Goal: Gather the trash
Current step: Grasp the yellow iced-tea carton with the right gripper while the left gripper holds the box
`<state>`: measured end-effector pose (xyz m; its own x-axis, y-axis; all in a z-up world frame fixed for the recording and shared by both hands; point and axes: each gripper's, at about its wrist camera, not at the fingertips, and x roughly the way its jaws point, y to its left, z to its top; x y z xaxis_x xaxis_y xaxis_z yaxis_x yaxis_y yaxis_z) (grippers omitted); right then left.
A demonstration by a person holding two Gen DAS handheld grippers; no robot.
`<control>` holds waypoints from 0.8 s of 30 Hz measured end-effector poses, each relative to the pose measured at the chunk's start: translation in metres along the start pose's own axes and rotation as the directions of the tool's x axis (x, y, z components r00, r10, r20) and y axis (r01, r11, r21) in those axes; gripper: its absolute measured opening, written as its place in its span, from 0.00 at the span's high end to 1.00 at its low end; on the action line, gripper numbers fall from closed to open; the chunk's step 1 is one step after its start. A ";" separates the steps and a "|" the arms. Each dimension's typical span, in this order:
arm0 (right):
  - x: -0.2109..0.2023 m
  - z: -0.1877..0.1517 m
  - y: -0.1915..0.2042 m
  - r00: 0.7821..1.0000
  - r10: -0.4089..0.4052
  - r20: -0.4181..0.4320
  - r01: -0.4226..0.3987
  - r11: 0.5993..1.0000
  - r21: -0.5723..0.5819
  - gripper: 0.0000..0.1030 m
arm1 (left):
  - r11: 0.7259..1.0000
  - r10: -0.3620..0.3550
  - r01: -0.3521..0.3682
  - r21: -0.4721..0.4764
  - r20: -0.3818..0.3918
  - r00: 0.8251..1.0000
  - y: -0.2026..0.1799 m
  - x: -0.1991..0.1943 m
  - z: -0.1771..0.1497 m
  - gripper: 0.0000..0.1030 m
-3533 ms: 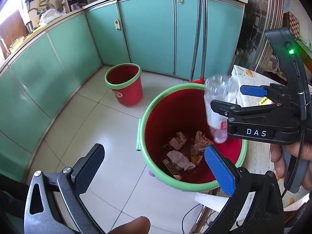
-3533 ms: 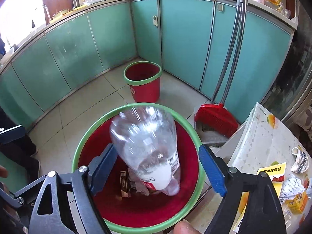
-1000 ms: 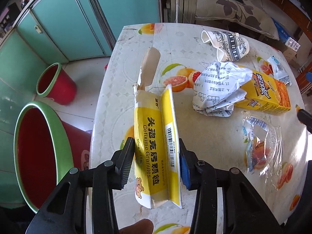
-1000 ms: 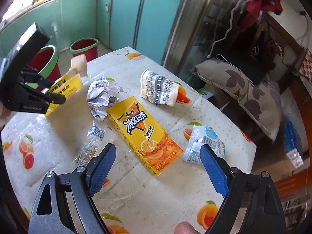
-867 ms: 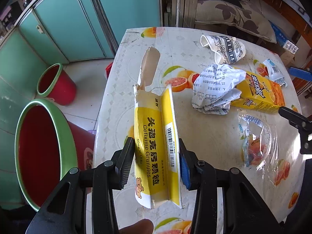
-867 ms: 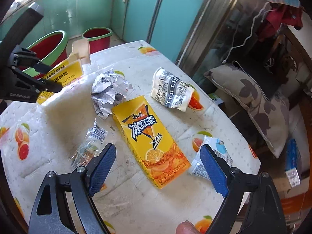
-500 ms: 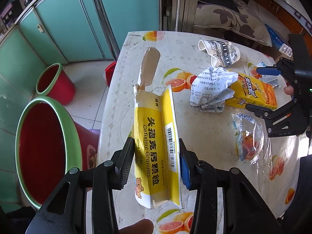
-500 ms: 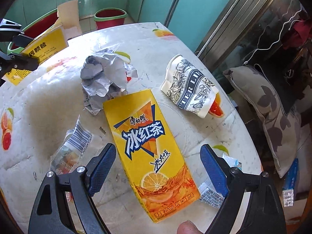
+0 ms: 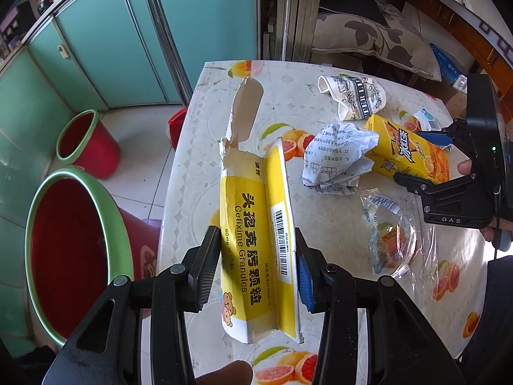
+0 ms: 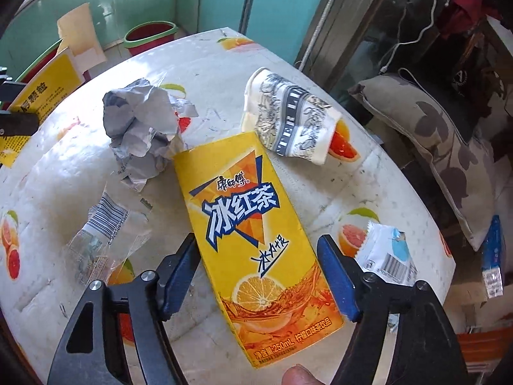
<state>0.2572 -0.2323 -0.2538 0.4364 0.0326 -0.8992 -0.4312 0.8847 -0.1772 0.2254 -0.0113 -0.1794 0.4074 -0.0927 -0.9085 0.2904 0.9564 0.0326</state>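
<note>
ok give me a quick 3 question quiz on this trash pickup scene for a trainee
1. True or false: the left gripper is shut on the yellow medicine box.
2. Multiple choice: what lies between the open jaws of the right gripper?
A. the crumpled paper
B. the iced tea carton
C. the crushed paper cup
3. Fill in: both buckets on the floor are red with a ____ rim, as on the large bucket.

Key: 1 true; 2 B, the jaws flank it but have not closed; 3 green.
</note>
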 end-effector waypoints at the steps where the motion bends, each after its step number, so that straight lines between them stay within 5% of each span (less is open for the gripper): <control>1: -0.007 -0.001 -0.003 1.000 -0.016 0.005 0.016 1.000 0.024 0.32 | 1.000 -0.001 0.001 -0.001 0.005 1.000 0.001 -0.003 0.000 0.60; 6: -0.052 -0.004 -0.015 0.995 -0.086 0.043 0.078 0.985 0.157 0.38 | 1.000 -0.015 0.015 -0.007 0.041 0.999 0.008 -0.021 0.000 0.60; 8: -0.070 -0.005 -0.016 0.992 -0.113 0.053 0.101 0.974 0.201 0.73 | 1.000 -0.023 0.024 -0.016 0.059 0.998 0.014 -0.030 0.000 0.60; 14: -0.089 -0.006 -0.003 0.989 -0.146 0.027 0.136 0.961 0.240 0.74 | 0.999 -0.013 0.016 -0.035 0.102 0.995 0.038 -0.054 -0.007 0.59; 17: -0.083 -0.014 -0.007 0.998 -0.054 0.038 0.039 0.950 0.311 0.73 | 0.999 -0.005 0.009 -0.042 0.117 0.993 0.046 -0.064 -0.012 0.59; 18: -0.080 -0.017 -0.011 0.999 -0.040 0.032 0.027 0.940 0.339 0.70 | 0.999 -0.001 0.007 -0.043 0.121 0.993 0.048 -0.066 -0.014 0.59; 19: -0.079 -0.019 -0.015 0.999 -0.022 0.031 0.009 0.932 0.363 0.51 | 0.999 0.000 0.006 -0.046 0.123 0.992 0.050 -0.068 -0.015 0.59; 20: -0.077 -0.022 -0.018 1.000 -0.004 0.027 -0.006 0.923 0.385 0.22 | 0.999 0.003 0.003 -0.049 0.125 0.992 0.052 -0.069 -0.017 0.58; 21: -0.077 -0.026 -0.019 0.999 0.004 0.032 -0.017 0.917 0.399 0.15 | 0.999 0.005 0.001 -0.051 0.126 0.992 0.053 -0.070 -0.018 0.58; 24: -0.072 -0.031 -0.017 1.000 -0.007 0.010 0.002 0.917 0.398 0.14 | 0.998 0.008 -0.001 -0.059 0.120 0.993 0.055 -0.065 -0.020 0.58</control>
<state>0.2088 -0.2640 -0.1983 0.4474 0.0310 -0.8938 -0.0802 0.9968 -0.0056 0.1978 0.0526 -0.1265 0.5103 -0.1178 -0.8519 0.2386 0.9711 0.0087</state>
